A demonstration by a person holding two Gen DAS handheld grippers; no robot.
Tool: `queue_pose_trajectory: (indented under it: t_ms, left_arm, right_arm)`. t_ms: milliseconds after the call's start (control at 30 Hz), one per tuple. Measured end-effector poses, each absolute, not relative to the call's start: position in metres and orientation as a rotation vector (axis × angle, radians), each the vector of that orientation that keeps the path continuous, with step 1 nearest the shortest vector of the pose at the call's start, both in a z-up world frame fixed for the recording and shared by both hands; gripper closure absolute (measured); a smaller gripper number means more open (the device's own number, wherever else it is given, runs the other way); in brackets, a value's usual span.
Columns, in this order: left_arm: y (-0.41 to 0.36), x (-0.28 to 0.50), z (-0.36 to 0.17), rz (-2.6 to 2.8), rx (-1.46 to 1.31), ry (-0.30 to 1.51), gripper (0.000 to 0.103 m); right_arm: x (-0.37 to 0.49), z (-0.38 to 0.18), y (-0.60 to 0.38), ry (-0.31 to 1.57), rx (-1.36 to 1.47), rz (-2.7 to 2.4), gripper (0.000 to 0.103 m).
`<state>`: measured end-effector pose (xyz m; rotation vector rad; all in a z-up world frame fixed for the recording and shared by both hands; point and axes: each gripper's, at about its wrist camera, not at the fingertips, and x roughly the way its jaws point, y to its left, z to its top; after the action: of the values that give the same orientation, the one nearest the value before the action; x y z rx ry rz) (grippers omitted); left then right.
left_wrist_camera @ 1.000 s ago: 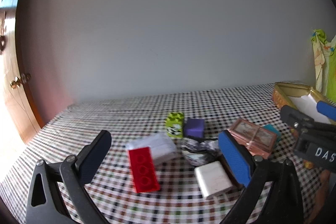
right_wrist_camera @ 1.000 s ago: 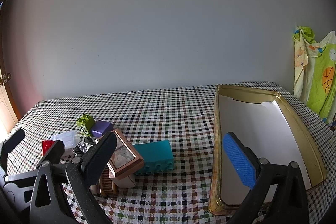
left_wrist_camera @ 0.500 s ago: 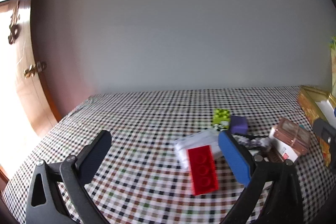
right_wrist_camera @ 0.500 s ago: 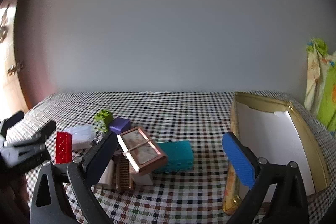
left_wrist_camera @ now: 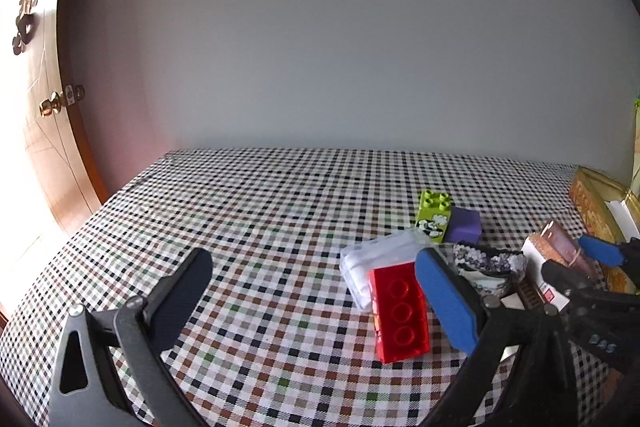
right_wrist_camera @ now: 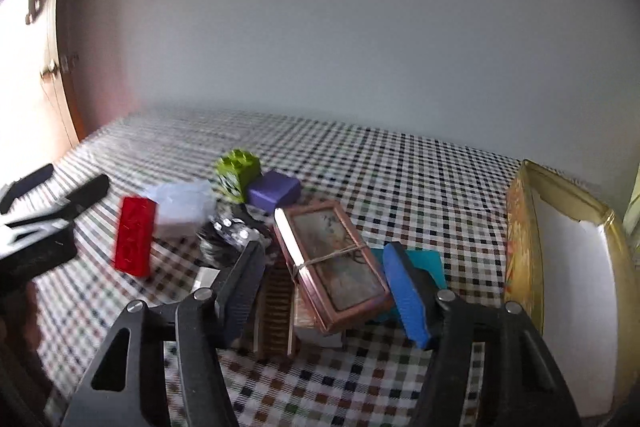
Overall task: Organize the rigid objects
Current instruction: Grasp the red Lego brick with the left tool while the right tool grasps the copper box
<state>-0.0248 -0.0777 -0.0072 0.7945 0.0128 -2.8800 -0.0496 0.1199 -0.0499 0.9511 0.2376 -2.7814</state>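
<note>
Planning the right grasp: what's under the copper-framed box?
The copper-framed box leans on a white box, beside a brown comb. A teal block lies behind. Anything lower is covered.

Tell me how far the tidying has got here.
Nothing looks packed: the gold box shows only its white lining. In hand: the right gripper, jaws just closing, straddles the copper-framed case. Left gripper open, empty. Red brick, green brick, purple block remain on the table.
</note>
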Motion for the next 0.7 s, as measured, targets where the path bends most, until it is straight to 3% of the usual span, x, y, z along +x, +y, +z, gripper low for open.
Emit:
queue_pose_trajectory:
  t_ms: [167, 233, 333, 567, 633, 700]
  left_arm:
    - [-0.073, -0.027, -0.013, -2.907, 0.856, 0.006, 0.0]
    - [-0.068, -0.03, -0.017, -2.914, 0.885, -0.023, 0.0]
    - [-0.064, -0.034, -0.019, -2.928, 0.919, -0.024, 0.0]
    - [-0.072, -0.042, -0.027, -2.926, 1.033, 0.135, 0.001]
    - [-0.07, -0.044, -0.03, -2.926, 1.064, 0.138, 0.009]
    - [-0.066, -0.05, -0.033, -2.914, 1.111, 0.132, 0.025]
  right_arm:
    - [-0.065, -0.058, 0.122, 0.248, 1.023, -2.746, 0.04]
    - [-0.061, -0.058, 0.123, 0.226, 1.014, -2.734, 0.051]
    - [-0.057, -0.056, 0.127, 0.197, 1.013, -2.716, 0.057]
    - [-0.042, -0.049, 0.144, 0.028, 0.961, -2.67, 0.061]
    - [-0.04, -0.046, 0.147, 0.029, 0.944, -2.683, 0.062]
    - [-0.035, -0.043, 0.15, 0.02, 0.921, -2.692, 0.076]
